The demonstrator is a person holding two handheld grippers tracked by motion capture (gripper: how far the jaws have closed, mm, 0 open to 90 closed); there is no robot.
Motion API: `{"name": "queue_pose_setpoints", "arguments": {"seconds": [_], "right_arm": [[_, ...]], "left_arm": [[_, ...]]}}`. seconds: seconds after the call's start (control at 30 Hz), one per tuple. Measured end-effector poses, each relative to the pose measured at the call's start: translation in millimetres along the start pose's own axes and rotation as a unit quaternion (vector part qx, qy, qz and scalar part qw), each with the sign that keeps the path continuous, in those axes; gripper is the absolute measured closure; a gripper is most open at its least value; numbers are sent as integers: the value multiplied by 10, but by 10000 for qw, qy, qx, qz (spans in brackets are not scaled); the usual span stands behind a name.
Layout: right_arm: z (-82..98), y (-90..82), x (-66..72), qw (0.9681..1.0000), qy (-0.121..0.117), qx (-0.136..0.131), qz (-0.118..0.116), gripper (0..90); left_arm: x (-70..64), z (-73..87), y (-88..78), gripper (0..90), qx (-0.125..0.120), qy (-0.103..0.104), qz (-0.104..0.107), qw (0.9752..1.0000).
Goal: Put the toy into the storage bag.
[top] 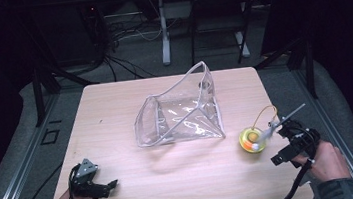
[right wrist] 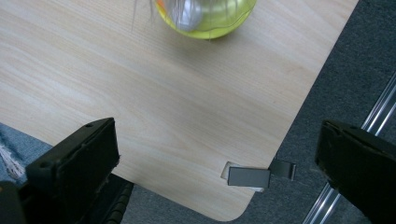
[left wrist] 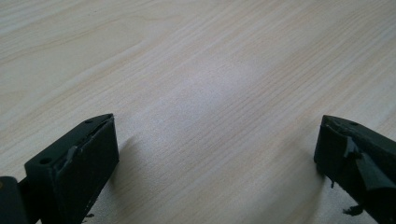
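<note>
Jaws first: both pairs are spread wide with nothing between them. In the high view my left gripper (top: 105, 186) sits at the lower left of the frame, low over the table (top: 115, 111), while the right gripper (top: 284, 147) hovers at lower right, just beside the yellow-green ball (top: 252, 139) with its thin loop cord. The clear plastic pouch (top: 178, 114) stands open mid-frame, well apart from both.

Left gripper view: just bare wood grain between my jaws, so that hand's idle.

Right gripper view: the ball (right wrist: 208, 14) is at the top edge, ahead of the jaws, with the table corner at the bottom.

I reckon I'm at the reach-for-the-ball step; next I need to push forward and close on it.
</note>
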State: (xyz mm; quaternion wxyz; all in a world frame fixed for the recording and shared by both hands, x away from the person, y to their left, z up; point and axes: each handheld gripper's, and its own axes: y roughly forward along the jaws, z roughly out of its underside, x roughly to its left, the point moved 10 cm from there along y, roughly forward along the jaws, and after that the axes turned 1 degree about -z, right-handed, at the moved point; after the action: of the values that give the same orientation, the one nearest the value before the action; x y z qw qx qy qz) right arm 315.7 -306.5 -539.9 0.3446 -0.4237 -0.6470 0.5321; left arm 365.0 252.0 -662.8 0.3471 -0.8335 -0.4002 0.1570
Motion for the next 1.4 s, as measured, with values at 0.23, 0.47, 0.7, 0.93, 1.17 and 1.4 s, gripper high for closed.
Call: {"name": "queue_pose_setpoints", "arguments": {"seconds": [0.23,0.47,0.7,0.93,1.17,1.4], "right_arm": [[-90,-102,5,10000,-47,-2,-61,0],[-237,-233,-3,10000,-69,-42,-56,0],[-413,-381,7,9997,-177,-116,-88,0],[-604,-527,13,9996,-212,-188,-93,0],[-818,-617,2,9994,-204,-271,-88,0],[-1006,-618,7,9994,-254,-234,-60,0]], "left_arm": [[-1,1,0,1,1,-15,-4,10000],[-1,0,0,1,0,-12,0,10000],[0,0,0,1,2,-8,-4,10000],[-1,1,0,1,3,-10,-3,10000],[0,0,0,1,0,-4,-3,10000],[-3,0,1,1,-3,-9,6,10000]]}}
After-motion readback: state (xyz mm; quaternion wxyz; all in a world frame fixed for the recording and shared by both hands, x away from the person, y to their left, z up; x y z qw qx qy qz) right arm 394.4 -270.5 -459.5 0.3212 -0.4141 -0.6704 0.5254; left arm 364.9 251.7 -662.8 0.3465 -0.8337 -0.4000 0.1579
